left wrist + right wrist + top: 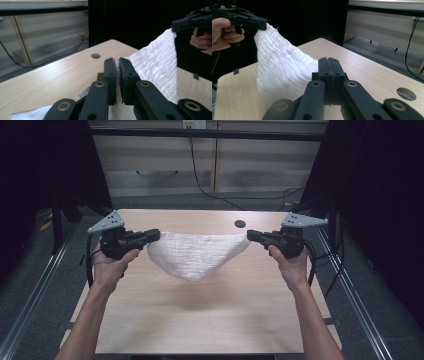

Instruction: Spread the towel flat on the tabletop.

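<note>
Pale wooden table [200, 320] fills the middle of the high view, with dark curtains at both sides, grey floor around it and light cabinet fronts [165, 165] at 12 o'clock, where a black cable [197, 172] hangs down. We hold one tool in each hand, both raised above the board. At 9 o'clock from the table centre, our left hand [107, 265] grips the left gripper [155, 235], whose jaws point toward 3 o'clock and are clamped on one corner of the white cloth [195, 255]. In the left gripper view, the left gripper [117, 66] shows its jaws drawn narrow with a thin fold of the fabric pinched between them. We see the cloth stretched between the two tools, its top edge nearly level and its middle sagging in a rounded belly toward 6 o'clock, over the table's centre; we cannot tell whether its lowest fold touches the wood. A round hole [240, 224] in the board lies at 1 o'clock from the cloth. At 3 o'clock, our right hand [290, 265] holds the right gripper [251, 236], jaws pointing toward 9 o'clock and gripping the opposite corner. In the right gripper view, the right gripper [328, 63] has its jaws pressed fully together.
</note>
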Available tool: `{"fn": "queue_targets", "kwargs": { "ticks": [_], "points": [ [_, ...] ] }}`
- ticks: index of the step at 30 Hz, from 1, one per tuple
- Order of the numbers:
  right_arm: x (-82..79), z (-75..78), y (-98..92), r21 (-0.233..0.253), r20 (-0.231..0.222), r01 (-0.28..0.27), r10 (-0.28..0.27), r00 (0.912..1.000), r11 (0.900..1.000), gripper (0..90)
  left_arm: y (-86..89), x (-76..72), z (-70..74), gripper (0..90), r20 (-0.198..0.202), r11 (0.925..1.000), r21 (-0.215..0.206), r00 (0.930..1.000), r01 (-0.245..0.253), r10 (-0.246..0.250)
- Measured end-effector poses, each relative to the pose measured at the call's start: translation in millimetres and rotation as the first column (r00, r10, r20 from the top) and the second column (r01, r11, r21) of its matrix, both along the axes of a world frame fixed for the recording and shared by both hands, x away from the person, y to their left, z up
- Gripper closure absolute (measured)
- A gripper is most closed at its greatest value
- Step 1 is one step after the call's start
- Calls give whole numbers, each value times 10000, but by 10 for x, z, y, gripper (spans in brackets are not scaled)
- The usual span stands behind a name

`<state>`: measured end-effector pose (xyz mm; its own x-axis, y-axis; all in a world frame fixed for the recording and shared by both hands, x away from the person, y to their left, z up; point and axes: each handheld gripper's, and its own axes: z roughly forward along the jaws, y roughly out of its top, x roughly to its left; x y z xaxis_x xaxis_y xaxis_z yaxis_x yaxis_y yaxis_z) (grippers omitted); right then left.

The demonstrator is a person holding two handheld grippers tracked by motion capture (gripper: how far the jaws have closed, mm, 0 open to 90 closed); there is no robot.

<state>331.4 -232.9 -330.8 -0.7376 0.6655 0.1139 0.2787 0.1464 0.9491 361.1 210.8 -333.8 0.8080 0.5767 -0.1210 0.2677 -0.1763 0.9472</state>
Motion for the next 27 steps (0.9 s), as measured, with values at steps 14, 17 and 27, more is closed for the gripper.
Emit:
{"fn": "queue_targets", "kwargs": {
  "ticks": [14, 17, 27],
  "points": [
    [271, 72, -77, 107, -223, 429, -426, 9988, 9990, 900, -47, 302, -23, 846, -441, 9991, -91, 9982, -408, 403],
    [334, 93, -75, 80, -238, 509, -507, 9984, 9987, 900, -64, 394, 8, 846, -434, 9977, -66, 9968, -673, 669],
    [594, 83, -107, 6, -536, 884, -883, 9947, 9961, 900, -180, 643, -18, 836, -351, 9960, 201, 9955, -875, 882]
  ]
}}
